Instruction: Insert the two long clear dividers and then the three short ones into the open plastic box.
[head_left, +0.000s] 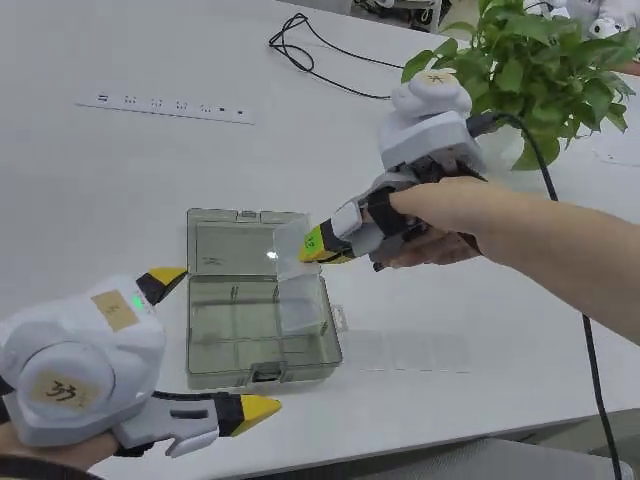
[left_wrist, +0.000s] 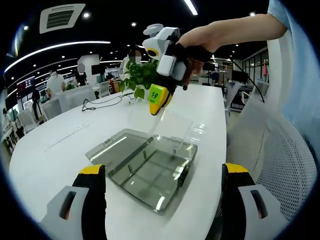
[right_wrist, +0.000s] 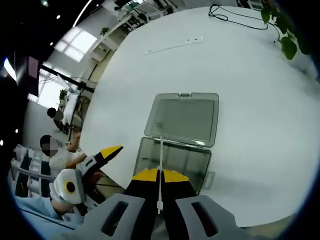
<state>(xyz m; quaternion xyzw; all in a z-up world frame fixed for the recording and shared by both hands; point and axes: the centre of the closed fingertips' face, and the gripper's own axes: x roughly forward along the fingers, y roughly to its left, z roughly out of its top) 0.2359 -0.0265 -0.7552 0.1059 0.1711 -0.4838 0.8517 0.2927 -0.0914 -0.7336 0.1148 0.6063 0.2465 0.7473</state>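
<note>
Head view: a clear divider (head_left: 297, 270) is pinched by the closed jaws of the right gripper (head_left: 318, 245), above the right half of the box (head_left: 196, 330). Left gripper view: the left gripper (left_wrist: 162, 170) is spread wide, empty, facing the box. Right gripper view: the divider is seen edge-on, running toward the hinge.

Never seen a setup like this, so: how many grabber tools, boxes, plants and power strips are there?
Grippers: 2 (left open; right holding a divider)
Box: 1
Plant: 1
Power strip: 1
Total: 5
</note>
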